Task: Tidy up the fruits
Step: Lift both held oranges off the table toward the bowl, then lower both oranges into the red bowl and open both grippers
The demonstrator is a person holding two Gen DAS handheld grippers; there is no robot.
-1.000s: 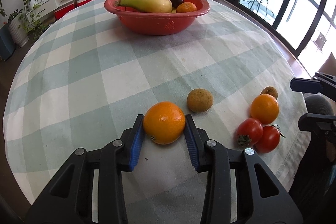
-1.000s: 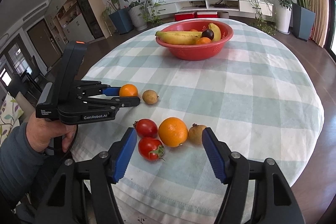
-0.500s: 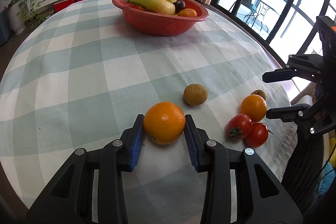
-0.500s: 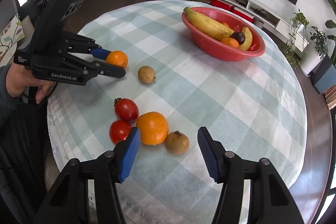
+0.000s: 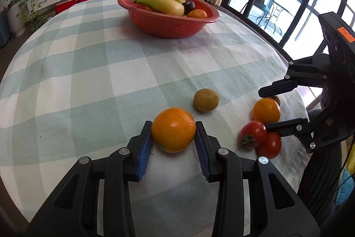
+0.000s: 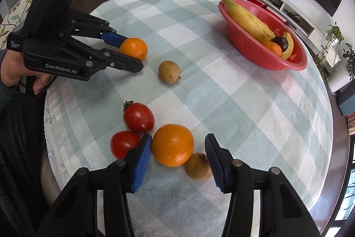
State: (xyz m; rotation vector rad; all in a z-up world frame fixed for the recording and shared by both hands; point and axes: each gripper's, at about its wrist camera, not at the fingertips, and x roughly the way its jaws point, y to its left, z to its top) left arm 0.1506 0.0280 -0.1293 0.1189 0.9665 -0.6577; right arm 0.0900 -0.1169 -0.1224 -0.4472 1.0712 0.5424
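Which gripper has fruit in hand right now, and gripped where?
Left gripper clamps an orange by its sides. Right gripper jaws are closing around another orange, not gripping yet.

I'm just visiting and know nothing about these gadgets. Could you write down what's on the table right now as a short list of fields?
Surface: round table with checked cloth
Red bowl: holds bananas, a dark fruit and small oranges
Left gripper: shut on an orange
Right gripper: jaws closing around a second orange, pads not yet pressing
Tomatoes: two, beside the second orange
Brown fruits: two, one mid-table, one by the right gripper
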